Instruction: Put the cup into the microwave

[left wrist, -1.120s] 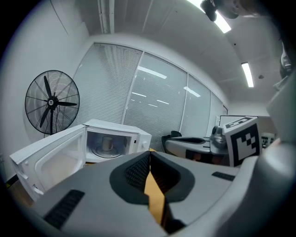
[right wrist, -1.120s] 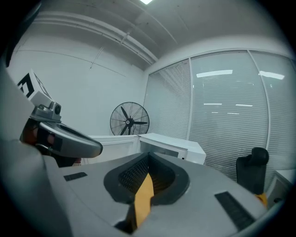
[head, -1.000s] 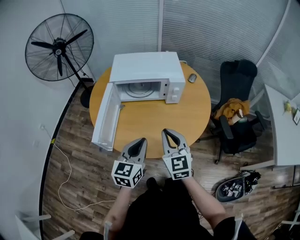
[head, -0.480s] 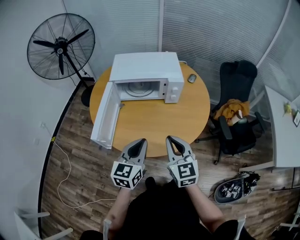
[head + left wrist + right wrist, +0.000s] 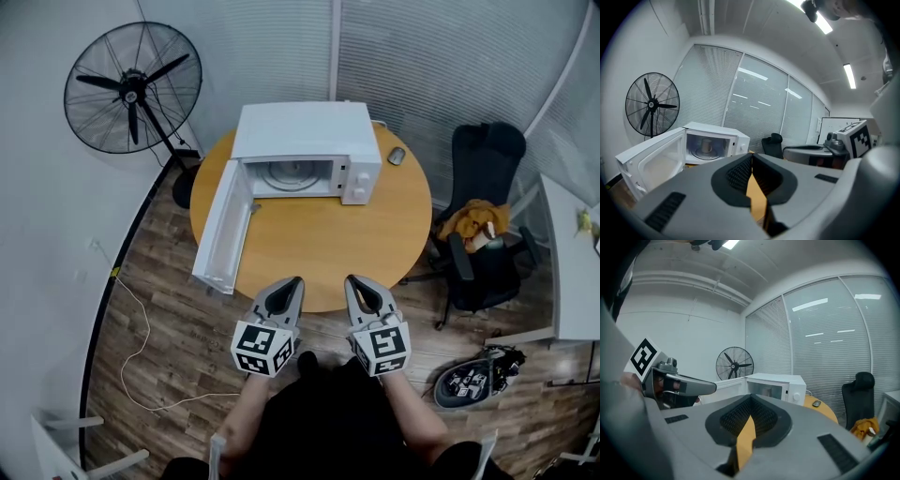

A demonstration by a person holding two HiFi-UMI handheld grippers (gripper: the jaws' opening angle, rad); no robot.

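Drifting rightward from a second ago, right gripper (image 5: 356,281) (jaws together)

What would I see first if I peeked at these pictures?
A white microwave stands in the middle of a round orange table. Its door is swung wide open to the left, and a cup sits inside. A big black fan stands on the floor at the left. The left tongs and right tongs, both shut and empty, hover at the table's near edge.
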